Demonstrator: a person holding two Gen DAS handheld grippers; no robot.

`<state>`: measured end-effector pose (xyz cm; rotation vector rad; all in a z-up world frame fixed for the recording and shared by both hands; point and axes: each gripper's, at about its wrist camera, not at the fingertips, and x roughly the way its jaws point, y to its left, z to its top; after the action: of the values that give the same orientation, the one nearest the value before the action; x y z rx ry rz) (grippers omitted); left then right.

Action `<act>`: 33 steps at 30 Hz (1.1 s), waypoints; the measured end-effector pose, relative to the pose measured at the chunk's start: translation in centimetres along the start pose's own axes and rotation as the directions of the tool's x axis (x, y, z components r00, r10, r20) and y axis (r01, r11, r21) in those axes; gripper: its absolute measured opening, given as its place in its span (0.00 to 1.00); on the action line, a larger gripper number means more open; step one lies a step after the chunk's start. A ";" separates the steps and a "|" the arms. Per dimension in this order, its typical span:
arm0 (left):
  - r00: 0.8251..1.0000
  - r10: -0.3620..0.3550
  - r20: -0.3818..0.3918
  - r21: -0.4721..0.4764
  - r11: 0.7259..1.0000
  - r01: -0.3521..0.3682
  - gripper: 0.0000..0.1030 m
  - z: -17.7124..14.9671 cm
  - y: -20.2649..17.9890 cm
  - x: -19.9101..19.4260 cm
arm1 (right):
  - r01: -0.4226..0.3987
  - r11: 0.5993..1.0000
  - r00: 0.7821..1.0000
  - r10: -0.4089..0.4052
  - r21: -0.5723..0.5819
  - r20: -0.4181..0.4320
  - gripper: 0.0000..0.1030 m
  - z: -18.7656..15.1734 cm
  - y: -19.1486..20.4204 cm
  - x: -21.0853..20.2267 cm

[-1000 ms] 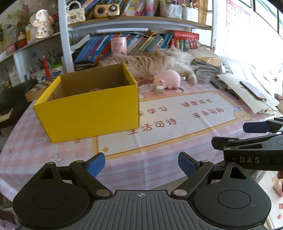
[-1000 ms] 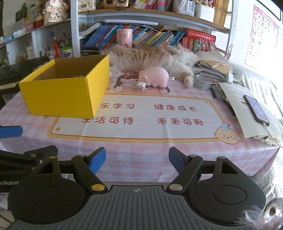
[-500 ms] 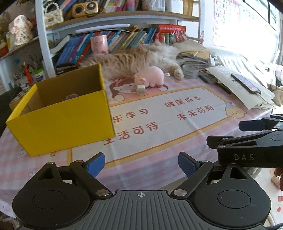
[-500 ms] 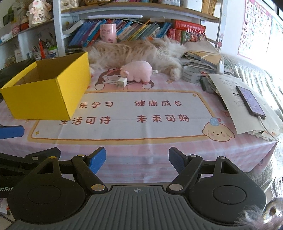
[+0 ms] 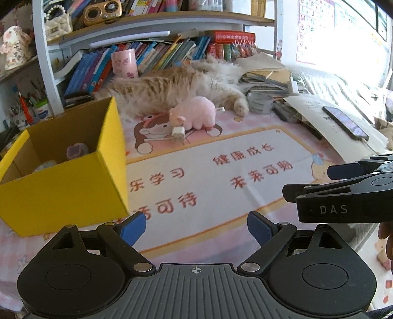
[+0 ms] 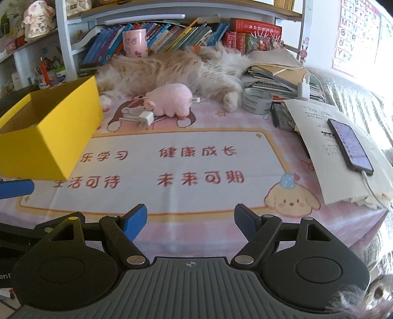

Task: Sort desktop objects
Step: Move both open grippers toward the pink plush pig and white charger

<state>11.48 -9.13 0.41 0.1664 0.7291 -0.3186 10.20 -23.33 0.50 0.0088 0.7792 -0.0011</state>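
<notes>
both claws wide open and empty, left claw (image 5: 196, 224), right claw (image 6: 190, 218), yellow box (image 5: 63, 171) left, pink pig (image 5: 194, 112) and charger (image 5: 178, 133) upper middle of the bench (image 6: 196, 220)

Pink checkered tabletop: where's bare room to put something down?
The printed white mat centre lies bare between the yellow cardboard box and the paper sheets under the black phone. Crowded at the back: pink plush pig, white charger plug, sleeping cat, grey tape roll.

Sunlit room; bookshelf (image 6: 186, 17), perhaps window-lit.
</notes>
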 end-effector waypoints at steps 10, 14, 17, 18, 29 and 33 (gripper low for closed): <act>0.998 0.055 -0.004 -0.075 0.996 -0.055 0.89 2.3 -2.0 2.7 | -0.045 0.997 0.999 0.045 -0.056 0.000 0.74 3.1 -3.4 2.8; 0.996 0.087 -0.007 -0.110 0.990 -0.087 0.89 3.0 -2.8 3.5 | -0.073 0.994 0.997 0.073 -0.084 -0.001 0.74 4.2 -4.7 4.0; 0.993 0.115 -0.009 -0.135 0.984 -0.115 0.89 3.5 -3.2 4.1 | -0.100 0.989 0.995 0.100 -0.106 0.000 0.74 4.9 -5.5 5.0; 0.992 0.124 -0.010 -0.143 0.982 -0.125 0.89 3.7 -3.3 4.3 | -0.109 0.988 0.994 0.109 -0.112 0.000 0.74 5.2 -5.7 5.3; 0.979 0.204 -0.026 -0.162 0.965 -0.205 0.89 5.8 -3.9 6.4 | -0.184 0.976 0.982 0.186 -0.113 0.010 0.74 8.2 -8.0 8.3; 0.977 0.213 -0.023 -0.148 0.966 -0.214 0.89 6.6 -3.9 7.0 | -0.190 0.975 0.981 0.194 -0.111 0.022 0.74 9.3 -8.7 9.2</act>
<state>19.22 -16.11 0.36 0.1024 0.7319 -0.0573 23.28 -32.04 0.55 -0.0190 0.7421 0.2243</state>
